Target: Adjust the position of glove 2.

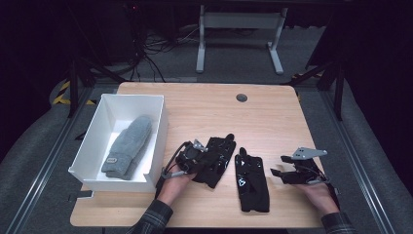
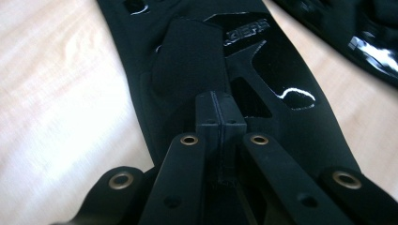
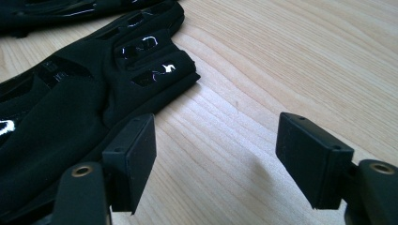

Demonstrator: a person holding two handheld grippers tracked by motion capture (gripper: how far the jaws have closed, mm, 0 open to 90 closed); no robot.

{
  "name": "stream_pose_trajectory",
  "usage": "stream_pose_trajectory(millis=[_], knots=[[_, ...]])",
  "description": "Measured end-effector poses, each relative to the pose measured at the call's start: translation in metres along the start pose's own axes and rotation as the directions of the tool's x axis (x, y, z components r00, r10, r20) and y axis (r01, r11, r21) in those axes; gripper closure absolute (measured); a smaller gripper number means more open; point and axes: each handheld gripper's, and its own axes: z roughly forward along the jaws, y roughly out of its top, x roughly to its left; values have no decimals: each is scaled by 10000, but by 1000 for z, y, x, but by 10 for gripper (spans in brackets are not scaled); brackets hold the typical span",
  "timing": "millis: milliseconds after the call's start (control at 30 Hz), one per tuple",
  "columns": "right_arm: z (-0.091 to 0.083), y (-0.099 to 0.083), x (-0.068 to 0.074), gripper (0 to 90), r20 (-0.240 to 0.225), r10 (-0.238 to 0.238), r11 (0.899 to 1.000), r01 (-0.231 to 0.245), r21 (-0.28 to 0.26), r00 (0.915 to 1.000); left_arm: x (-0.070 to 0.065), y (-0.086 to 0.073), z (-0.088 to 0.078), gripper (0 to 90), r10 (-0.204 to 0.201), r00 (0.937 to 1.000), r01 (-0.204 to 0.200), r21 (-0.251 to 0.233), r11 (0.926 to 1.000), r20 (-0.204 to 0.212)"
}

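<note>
I see white box [image 1: 92,146] far left, grey mitten [image 1: 127,146] inside. My left gripper [image 1: 198,157] fingers together, on left black glove [image 1: 216,161]; pinch unclear. Second glove [image 1: 251,180] mid-tabletop, long axis front-back, just left of my right gripper [image 1: 278,171], fingers apart, empty.

The table [image 1: 272,117] has a pale wood-grain top, smooth and matt, with fine lines running across it. On it, just right of the white box [image 1: 92,146], which looks like matt card or plastic, lie 2 black gloves: the left glove [image 1: 216,156] and the right glove [image 1: 251,180] are matt cloth with glossy rubbery patches that catch the light. Inside the box, grey mittens [image 1: 127,146] look woolly and soft. The left gripper [image 2: 220,117] is matt black plastic with brass-coloured rivets.
</note>
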Motion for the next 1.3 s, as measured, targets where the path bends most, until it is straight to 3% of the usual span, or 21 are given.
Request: stream_pose_trajectory(millis=[267,467,567,700,800,900,1033,1167,1300], knots=[[0,0,1,302,-5,-9,10000,9,-12,10000,-18,-22,-11,900,30,9986,-33,63,10000,537],[0,0,1,301,-23,-49,10000,49,37,10000,-30,-31,-16,900,173,9974,-182,126,9998,696],[1,1,2,302,-50,-64,10000,65,58,10000,-30,-28,-20,787,219,9986,-217,-46,9998,473],[1,1,2,302,-54,-62,10000,63,61,10000,-26,-21,-26,693,-16,9997,4,-565,9984,-224],[0,1,3,302,-69,-38,10000,38,48,10000,-16,-14,-25,664,-440,9963,388,-708,9967,-739],[-3,2,5,304,-150,-54,10000,54,-14,9999,-6,-12,-23,652,-861,9920,803,-653,9946,-924],[-7,-1,12,332,-365,-238,9997,241,71,9990,1,-15,-17,648,-1176,9883,1139,-430,9926,-974],[-10,-2,22,399,-735,-469,9988,479,120,9962,-1,-19,-12,646,-1133,9893,1116,-225,9935,-922],[-12,-3,29,563,-1068,-660,9976,681,159,9921,-2,-20,-12,693,-1103,9906,1098,-111,9939,-808]])
